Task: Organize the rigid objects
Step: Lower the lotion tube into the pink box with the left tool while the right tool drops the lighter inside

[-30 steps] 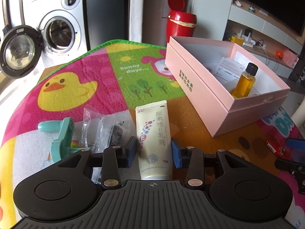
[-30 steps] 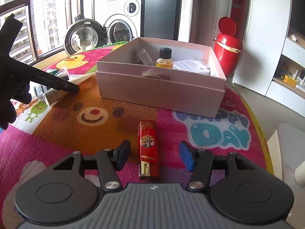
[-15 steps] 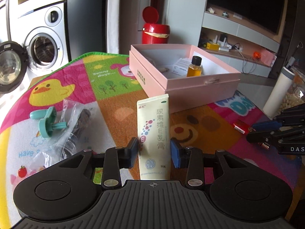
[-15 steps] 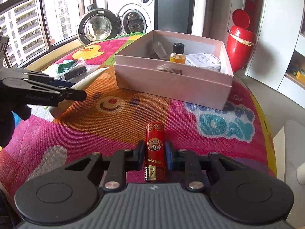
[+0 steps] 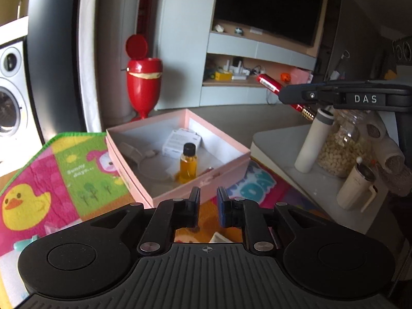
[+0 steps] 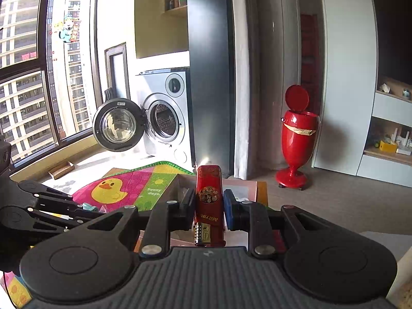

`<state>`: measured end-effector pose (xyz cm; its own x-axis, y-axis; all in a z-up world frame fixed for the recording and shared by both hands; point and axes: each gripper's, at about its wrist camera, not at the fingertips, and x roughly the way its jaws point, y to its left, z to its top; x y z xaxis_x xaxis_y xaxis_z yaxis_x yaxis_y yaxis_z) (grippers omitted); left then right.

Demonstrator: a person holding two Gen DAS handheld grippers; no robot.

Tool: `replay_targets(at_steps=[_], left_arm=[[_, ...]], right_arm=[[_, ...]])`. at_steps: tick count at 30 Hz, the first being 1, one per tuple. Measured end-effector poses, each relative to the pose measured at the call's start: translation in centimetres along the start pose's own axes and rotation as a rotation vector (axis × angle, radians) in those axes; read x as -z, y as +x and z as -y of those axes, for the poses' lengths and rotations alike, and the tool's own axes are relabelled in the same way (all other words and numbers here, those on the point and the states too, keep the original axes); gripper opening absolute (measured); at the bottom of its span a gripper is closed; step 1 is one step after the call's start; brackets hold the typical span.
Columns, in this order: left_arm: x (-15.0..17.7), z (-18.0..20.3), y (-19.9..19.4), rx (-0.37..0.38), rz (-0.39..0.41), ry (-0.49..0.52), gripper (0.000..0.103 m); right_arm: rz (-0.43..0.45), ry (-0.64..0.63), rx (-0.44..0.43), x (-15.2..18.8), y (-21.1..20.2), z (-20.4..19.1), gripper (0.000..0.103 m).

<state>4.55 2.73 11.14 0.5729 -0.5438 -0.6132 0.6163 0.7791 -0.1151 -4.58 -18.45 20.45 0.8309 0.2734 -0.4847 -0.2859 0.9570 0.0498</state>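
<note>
Two handheld grippers hang over a table spread with a bright cartoon play mat (image 5: 77,170). The right gripper (image 6: 208,198) is clamped on a red rectangular lighter (image 6: 208,180), which stands upright between its pads with the brass end nearest the camera. Seen from the left wrist, that lighter (image 5: 269,83) is held off the table, higher than and to the right of an open pink cardboard box (image 5: 144,180). The left gripper (image 5: 209,200) points down toward the box's near wall; its jaws are closing with nothing visible between them, and only a pale corner of something shows below them. Inside the box stand a small amber bottle with a black cap (image 5: 188,164) and a white printed packet (image 5: 181,140). Across the room are a red pedestal bin with its lid raised (image 6: 298,139) and a silver front-loading washing machine with its door swung open (image 6: 164,118). A low grey side table (image 5: 278,141) to the right of the mat carries jars and a white cylinder.
</note>
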Motion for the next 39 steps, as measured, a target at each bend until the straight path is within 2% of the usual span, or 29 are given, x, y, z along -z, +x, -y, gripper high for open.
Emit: replay_targets(at_steps=[4,6,8,13,15,16,19,23,24,26,32,35,39], left_arm=[[2.6,0.1,3.6,0.023,-0.164,0.085,0.017],[3.9,0.1,4.1,0.034,-0.219,0.120,0.018],[4.9,0.3,4.6,0.008,-0.268,0.145,0.018],[5.9,0.2,5.0,0.007,-0.289,0.151,0.043],[6.3,0.8,5.7,0.005,-0.315,0.179,0.046],[6.5,1.0,6.2,0.009,-0.341,0.184,0.043],[6.5,1.1,6.4,0.002,-0.320,0.173,0.044],[6.7,0.4,6.4,0.001,-0.294,0.083,0.043],[6.8,0.4,6.2,-0.005,-0.277,0.077,0.042],[7.3,0.8,5.9,-0.040,-0.232,0.071,0.030],[8.0,1.6,4.2,-0.035,-0.140,0.028,0.026],[6.3,2.0,2.3,-0.017,-0.072,0.038,0.025],[0.7,1.3,-0.2,-0.027,0.069,0.045,0.024]], right_arm=[[-0.113,-0.006,0.008,3.6,2.1,-0.6,0.022],[-0.158,-0.014,0.015,5.4,2.8,-0.8,0.022],[-0.203,-0.014,0.014,7.4,3.5,-1.1,0.022],[-0.299,0.008,-0.010,10.9,5.5,-1.6,0.022],[-0.318,0.004,-0.011,11.8,6.0,-1.8,0.022],[-0.327,-0.003,-0.011,12.3,6.2,-2.1,0.022],[-0.344,-0.011,-0.006,13.1,6.7,-2.4,0.022],[-0.330,-0.028,0.000,13.4,6.6,-2.5,0.023],[-0.327,-0.035,0.003,13.5,6.6,-2.6,0.023],[-0.325,-0.047,0.005,13.5,6.4,-2.8,0.023],[-0.309,-0.041,-0.022,12.4,5.1,-2.6,0.022],[-0.255,-0.019,-0.037,9.9,3.6,-1.8,0.022],[-0.112,-0.026,-0.014,3.6,2.0,-0.4,0.022]])
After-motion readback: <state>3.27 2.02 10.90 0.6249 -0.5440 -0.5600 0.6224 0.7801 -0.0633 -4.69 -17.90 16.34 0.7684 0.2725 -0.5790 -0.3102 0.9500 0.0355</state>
